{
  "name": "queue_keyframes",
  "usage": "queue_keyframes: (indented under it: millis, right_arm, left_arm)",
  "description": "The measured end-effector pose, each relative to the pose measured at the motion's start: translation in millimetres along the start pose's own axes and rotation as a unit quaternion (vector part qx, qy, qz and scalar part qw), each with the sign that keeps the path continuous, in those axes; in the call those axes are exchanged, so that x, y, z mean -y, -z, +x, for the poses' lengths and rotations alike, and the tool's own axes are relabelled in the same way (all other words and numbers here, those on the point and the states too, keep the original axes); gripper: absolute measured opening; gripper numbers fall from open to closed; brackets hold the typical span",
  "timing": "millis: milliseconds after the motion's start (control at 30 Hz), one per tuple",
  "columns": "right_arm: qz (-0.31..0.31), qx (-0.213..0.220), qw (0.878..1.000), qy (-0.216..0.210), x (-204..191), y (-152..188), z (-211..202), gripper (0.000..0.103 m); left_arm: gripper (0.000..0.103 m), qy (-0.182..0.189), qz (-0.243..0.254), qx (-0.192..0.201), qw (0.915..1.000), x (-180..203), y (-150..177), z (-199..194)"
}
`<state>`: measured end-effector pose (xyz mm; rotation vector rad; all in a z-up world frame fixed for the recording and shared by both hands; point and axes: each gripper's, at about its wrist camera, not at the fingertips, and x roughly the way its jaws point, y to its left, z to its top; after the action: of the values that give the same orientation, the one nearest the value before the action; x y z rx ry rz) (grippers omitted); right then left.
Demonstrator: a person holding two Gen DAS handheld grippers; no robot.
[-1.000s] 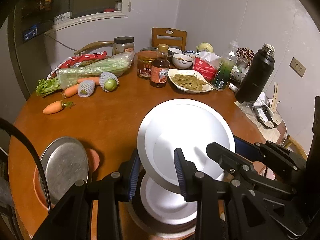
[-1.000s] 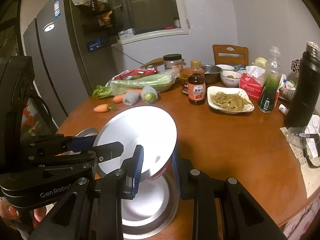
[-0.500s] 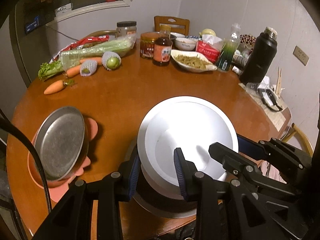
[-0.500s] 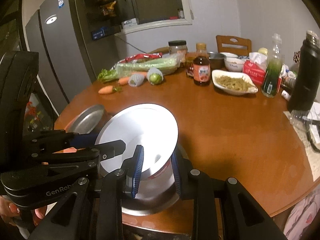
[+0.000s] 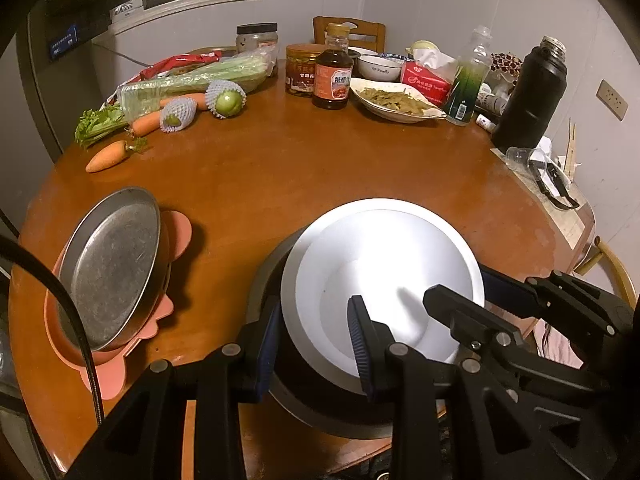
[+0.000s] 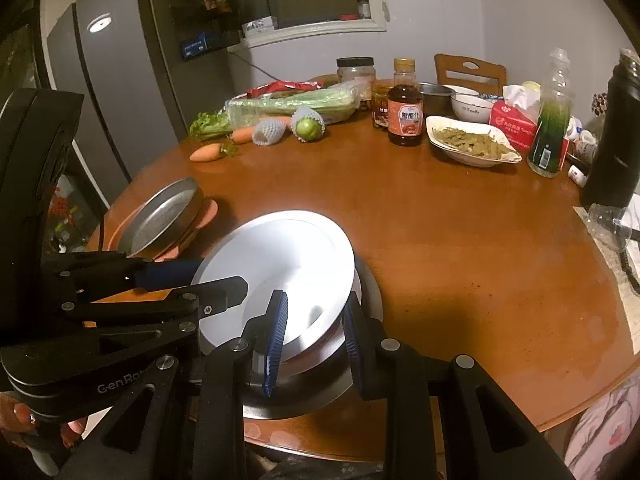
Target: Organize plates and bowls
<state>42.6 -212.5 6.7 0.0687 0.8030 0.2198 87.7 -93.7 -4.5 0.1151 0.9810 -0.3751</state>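
Left tool (image 5: 316, 344): clamped on near-left rim of white plate (image 5: 380, 272).
Right tool (image 6: 314, 332): narrow, clamped on same plate's opposite rim.
White plate: tilted, low over metal bowl (image 6: 320, 388) at near edge of round wooden surface (image 5: 320, 168); contact with bowl unclear.
Metal pan (image 5: 108, 264): leaning on pink dish (image 5: 116, 372), left of plate.
Far side: vegetables, sauce bottle (image 5: 333, 68), dish of food, black flask (image 5: 532, 92).

Plate (image 5: 384, 264) in metal bowl (image 5: 304, 400), table (image 5: 280, 168) near edge; metal pan (image 5: 108, 268) left.
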Motion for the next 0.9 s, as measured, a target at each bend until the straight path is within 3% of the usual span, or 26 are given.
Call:
queue_keyframes:
  millis: [400,533,667,900]
  right_arm:
    - [-0.012,-0.009,1.0,0.026,-2.5,-0.2,4.9,0.037]
    - [-0.017,-0.004,0.999,0.042,-3.1,-1.8,2.6,0.038]
    - [-0.003,0.0,0.999,0.047,4.6,-5.6,-0.4,0.048]
    - [0.036,-0.029,0.998,0.039,22.3,-4.7,13.2,0.05]
  left_arm:
    - [0.035,-0.01,0.005,0.001,0.9999,-3.8,1.1,0.4]
    - [0.041,-0.018,-0.002,0.012,0.9998,-7.3,-0.3,-5.2]
    - [0.057,-0.007,-0.018,0.021,0.9996,-14.5,-3.1,-9.2]
    - [0.059,0.006,-0.042,-0.007,0.9991,-22.1,-4.4,7.5]
